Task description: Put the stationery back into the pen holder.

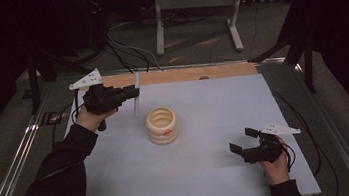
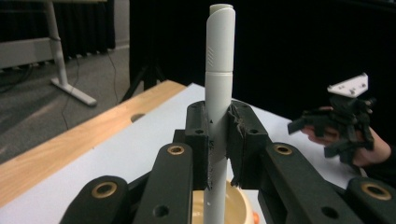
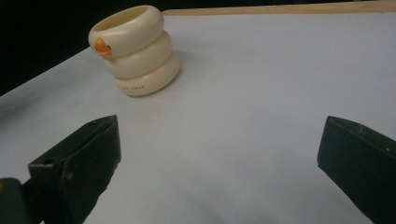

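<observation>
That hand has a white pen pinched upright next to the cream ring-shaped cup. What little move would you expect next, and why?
Probably a short shift of the left gripper sideways until the pen hangs over the cup's open mouth. The jaws are shut on the pen, which stands upright beside the cup and not yet above it. The right gripper rests open, well apart from the cup, so it likely plays no part.

Small dark print on the cream holder (image 3: 142, 88); illegible
</observation>
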The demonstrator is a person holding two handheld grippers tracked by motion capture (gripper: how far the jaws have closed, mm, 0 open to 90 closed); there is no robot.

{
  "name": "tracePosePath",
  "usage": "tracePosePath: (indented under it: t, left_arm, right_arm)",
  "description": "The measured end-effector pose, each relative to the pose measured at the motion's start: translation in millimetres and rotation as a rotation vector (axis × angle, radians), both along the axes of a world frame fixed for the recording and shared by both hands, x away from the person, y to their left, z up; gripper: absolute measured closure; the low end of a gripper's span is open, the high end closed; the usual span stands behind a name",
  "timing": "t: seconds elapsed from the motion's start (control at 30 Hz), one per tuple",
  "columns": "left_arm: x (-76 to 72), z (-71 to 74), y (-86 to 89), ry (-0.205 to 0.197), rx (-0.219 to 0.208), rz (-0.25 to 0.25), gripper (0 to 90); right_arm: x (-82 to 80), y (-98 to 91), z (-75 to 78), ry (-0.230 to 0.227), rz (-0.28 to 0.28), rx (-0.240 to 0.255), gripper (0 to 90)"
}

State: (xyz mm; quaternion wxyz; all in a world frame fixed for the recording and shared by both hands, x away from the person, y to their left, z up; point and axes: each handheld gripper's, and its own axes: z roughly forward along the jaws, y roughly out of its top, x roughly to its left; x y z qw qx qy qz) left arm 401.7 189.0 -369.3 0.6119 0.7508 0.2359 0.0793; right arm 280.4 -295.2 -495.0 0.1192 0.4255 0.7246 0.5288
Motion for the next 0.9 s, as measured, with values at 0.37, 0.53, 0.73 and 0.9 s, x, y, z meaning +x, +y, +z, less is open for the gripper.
tracePosePath:
  t: [0.37, 0.53, 0.73, 0.9]
  left_arm:
    - [7.3, -19.9, -16.3, -0.004, -0.087, 0.035, 79.7]
    - [10.8, -34.9, -22.5, 0.021, -0.142, 0.065, 79.7]
    - [12.4, -52.1, -25.5, 0.062, -0.227, 0.077, 79.6]
    - [10.3, -63.5, -29.9, 0.076, -0.262, 0.093, 79.6]
  right_arm:
    - [0.1, -0.3, 0.4, 0.003, 0.004, 0.005, 0.0]
    - [0.4, -0.5, 0.3, 0.003, 0.004, 0.006, 0.0]
    - [0.8, -0.8, 0.0, 0.003, 0.005, 0.004, 0.0]
    - [1.3, 0.2, -0.3, 0.004, 0.007, 0.000, 0.0]
